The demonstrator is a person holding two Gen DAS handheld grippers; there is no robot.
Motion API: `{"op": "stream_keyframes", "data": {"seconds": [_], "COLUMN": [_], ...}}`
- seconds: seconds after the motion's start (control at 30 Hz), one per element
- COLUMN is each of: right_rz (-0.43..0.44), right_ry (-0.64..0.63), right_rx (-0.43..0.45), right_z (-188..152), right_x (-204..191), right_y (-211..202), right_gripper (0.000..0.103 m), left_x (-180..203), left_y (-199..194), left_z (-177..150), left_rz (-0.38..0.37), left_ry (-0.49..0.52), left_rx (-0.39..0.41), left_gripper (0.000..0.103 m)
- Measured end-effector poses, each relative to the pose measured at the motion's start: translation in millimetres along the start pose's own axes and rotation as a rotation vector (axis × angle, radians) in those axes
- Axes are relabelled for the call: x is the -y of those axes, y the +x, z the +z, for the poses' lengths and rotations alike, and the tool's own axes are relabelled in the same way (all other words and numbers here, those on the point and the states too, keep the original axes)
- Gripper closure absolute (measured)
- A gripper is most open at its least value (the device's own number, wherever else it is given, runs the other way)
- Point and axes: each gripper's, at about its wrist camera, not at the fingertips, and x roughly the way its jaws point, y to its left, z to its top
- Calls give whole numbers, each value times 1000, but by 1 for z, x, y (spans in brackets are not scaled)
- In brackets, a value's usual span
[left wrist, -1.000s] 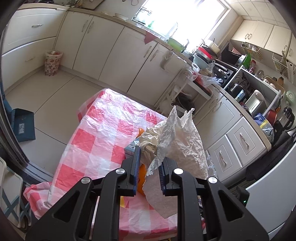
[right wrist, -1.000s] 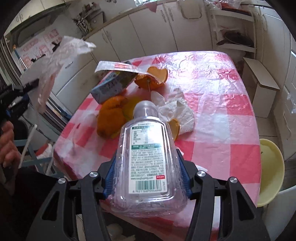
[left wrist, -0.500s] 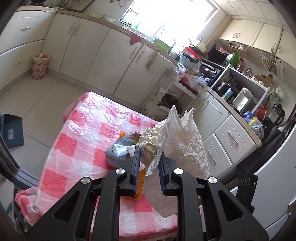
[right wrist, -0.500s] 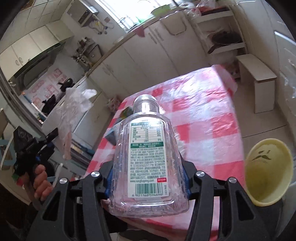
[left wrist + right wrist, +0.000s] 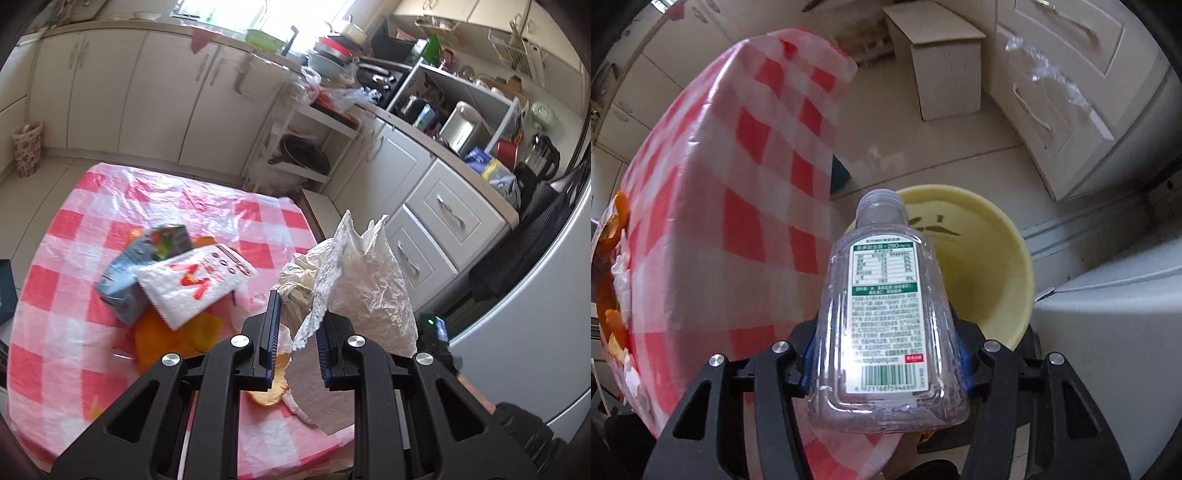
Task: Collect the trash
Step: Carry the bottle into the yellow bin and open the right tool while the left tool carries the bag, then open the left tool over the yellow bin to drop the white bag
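Observation:
My right gripper [image 5: 884, 354] is shut on a clear plastic bottle [image 5: 882, 314] with a green and white label. It holds the bottle above the floor, its neck pointing over a yellow bin [image 5: 982, 266] beside the table. My left gripper [image 5: 295, 332] is shut on a crumpled white paper wrapper [image 5: 362, 280] and holds it above the table. On the red and white checked tablecloth [image 5: 74, 258] lie a blue carton [image 5: 125, 273], a white snack packet [image 5: 195, 284] and orange peel [image 5: 159, 339].
A small white stool [image 5: 945, 55] stands on the floor beyond the bin. White drawers [image 5: 1063, 74] and a grey fridge [image 5: 1115, 332] are to the right. Orange peel [image 5: 613, 229] lies at the table's left edge. Kitchen cabinets [image 5: 166, 92] line the far wall.
My right gripper swung with the bottle off the table and down toward the yellow bin. My left gripper shifted, bringing the carton and snack packet into fuller view, still holding the wrapper.

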Motion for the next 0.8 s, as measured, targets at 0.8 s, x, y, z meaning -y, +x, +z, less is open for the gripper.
{"op": "stream_keyframes", "data": {"seconds": [0.8], "right_rz": [298], "right_ry": [158], "right_rx": [667], "right_z": [37], "right_x": [15], "right_y": [-175], "right_gripper": [14], "left_x": [172], "left_y": [264], "left_z": [-63], "left_rz": [193], "left_ry": [111], "left_rx": [-414], "left_gripper": [73]}}
